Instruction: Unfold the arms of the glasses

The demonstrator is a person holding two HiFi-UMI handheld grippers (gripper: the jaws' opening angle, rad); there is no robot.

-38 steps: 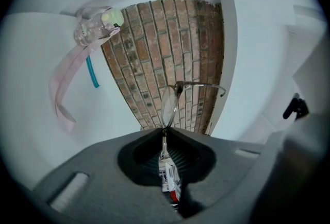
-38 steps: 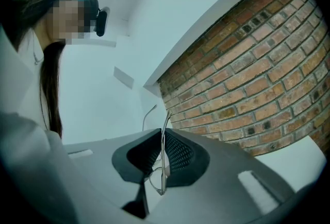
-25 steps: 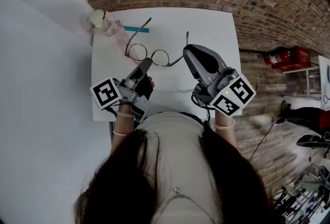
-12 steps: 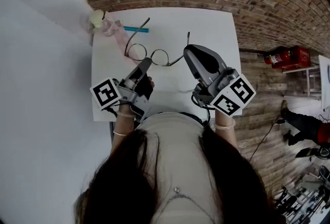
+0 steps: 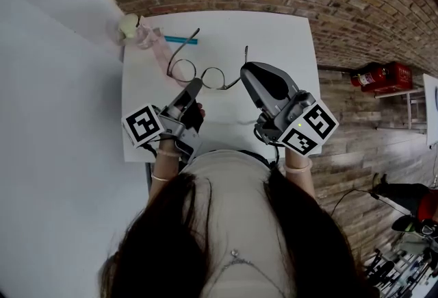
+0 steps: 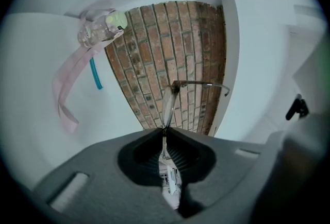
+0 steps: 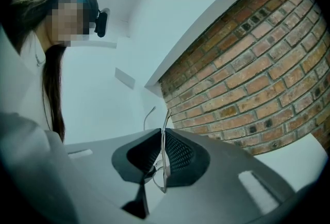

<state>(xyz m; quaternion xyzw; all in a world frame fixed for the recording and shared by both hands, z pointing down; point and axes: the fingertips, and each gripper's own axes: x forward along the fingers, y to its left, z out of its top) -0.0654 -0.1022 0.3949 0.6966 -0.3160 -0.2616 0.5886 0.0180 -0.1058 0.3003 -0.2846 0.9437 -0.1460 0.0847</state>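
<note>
Two grippers pinch one object. The left gripper is pressed shut on a lens rim, and the right gripper is pressed shut on the opposite end of the round-lensed, thin wire-framed glasses. The glasses span the gap between them over the square white table. Both arms appear swung out, one toward a teal pen. Judged risk: opposed twisting or pulling could bend the fine wire, and so narrow a pinch could slip and drop the frame.
</note>
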